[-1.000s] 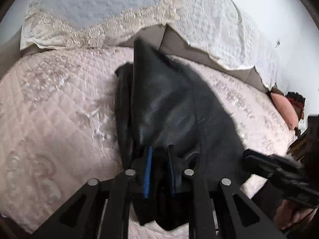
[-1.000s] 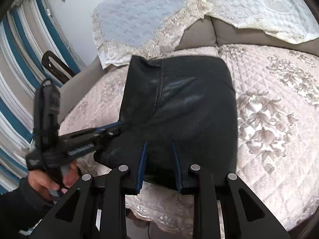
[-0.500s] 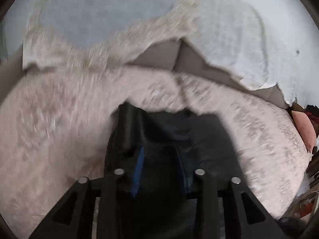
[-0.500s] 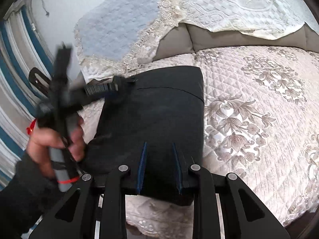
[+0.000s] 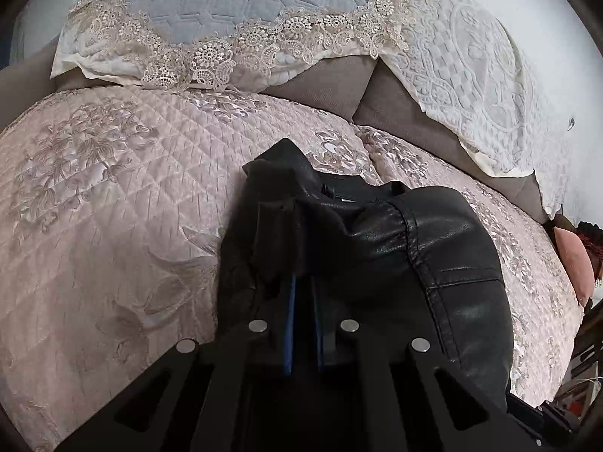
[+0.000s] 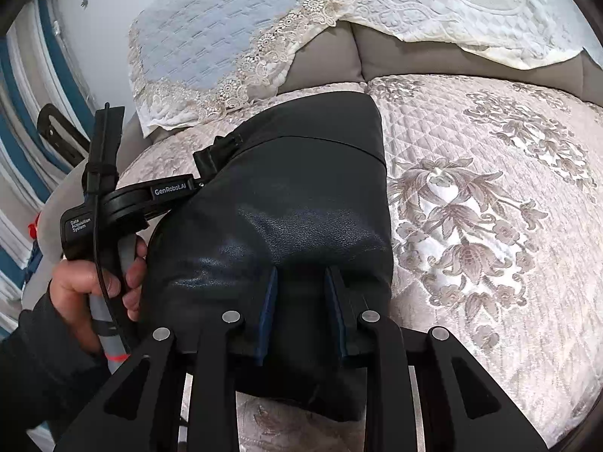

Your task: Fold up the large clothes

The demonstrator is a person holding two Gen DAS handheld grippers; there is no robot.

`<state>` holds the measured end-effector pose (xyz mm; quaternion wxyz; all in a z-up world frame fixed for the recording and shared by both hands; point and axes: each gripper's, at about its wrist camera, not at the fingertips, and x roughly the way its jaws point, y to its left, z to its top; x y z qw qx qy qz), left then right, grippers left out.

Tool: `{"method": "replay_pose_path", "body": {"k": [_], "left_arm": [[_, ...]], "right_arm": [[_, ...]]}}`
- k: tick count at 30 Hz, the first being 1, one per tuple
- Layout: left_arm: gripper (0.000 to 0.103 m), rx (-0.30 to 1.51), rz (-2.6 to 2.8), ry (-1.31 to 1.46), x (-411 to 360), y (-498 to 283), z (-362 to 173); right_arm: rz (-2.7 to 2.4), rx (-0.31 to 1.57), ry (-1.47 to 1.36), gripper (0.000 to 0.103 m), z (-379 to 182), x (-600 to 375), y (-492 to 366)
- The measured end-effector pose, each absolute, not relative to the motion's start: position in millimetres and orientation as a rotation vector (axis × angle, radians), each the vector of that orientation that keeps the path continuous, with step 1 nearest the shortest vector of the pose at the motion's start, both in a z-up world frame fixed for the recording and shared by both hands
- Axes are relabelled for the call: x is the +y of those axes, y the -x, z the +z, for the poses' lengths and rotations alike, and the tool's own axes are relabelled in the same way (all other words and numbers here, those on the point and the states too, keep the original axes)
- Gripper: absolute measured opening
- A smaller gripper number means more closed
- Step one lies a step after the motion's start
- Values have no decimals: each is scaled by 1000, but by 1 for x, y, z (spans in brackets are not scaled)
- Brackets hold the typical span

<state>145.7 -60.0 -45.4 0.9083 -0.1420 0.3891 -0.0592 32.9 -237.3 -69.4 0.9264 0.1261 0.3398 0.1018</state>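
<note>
Although both wrist views show the black leather jacket [image 5: 380, 248] at close range, we cannot see all of it: its near edge is hidden under the gripper frames in each view, and the underside is out of sight. The jacket lies folded into a compact bundle on the quilted floral sofa cover [image 5: 113, 196], near the left end of the seat, with the lace-trimmed throws [image 6: 211, 52] draped on the backrest beyond it.

The left gripper [image 5: 303, 282] has its blue-lined fingers [image 5: 289, 312] drawn close together, leaving a narrow gap, with a ridge of bunched leather pinched at the tips. The fingertips themselves are buried in the fold, so the exact contact is hard to make out. In the right wrist view, the left hand [image 6: 94, 286] holds that gripper at the jacket's left side, and its front end is covered by leather.

The right gripper [image 6: 301, 275] has its jaws spread moderately wide and rests on top of the near part of the jacket; we cannot tell whether it grips anything.

Compared with one second ago, the jacket is shorter: its far portion has been brought over toward us, and the left gripper has moved from the near edge to the far-left fold.
</note>
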Motion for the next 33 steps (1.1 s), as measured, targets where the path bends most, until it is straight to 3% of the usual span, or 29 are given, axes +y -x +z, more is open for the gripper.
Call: {"method": "replay_pose_path", "body": {"k": [15,24,33], "left_arm": [[11,834,-79,220,-71,-149,-36],[11,840,-74,204,-72,-150,-37],[11,863,-72,205,-71,-158,-44]], "right_arm": [[168,652,-233,29,-22,-253,-31],[178,674,-138,29,-5,-239,-109],[146,814,-30,29,-30,-219,-164]]}}
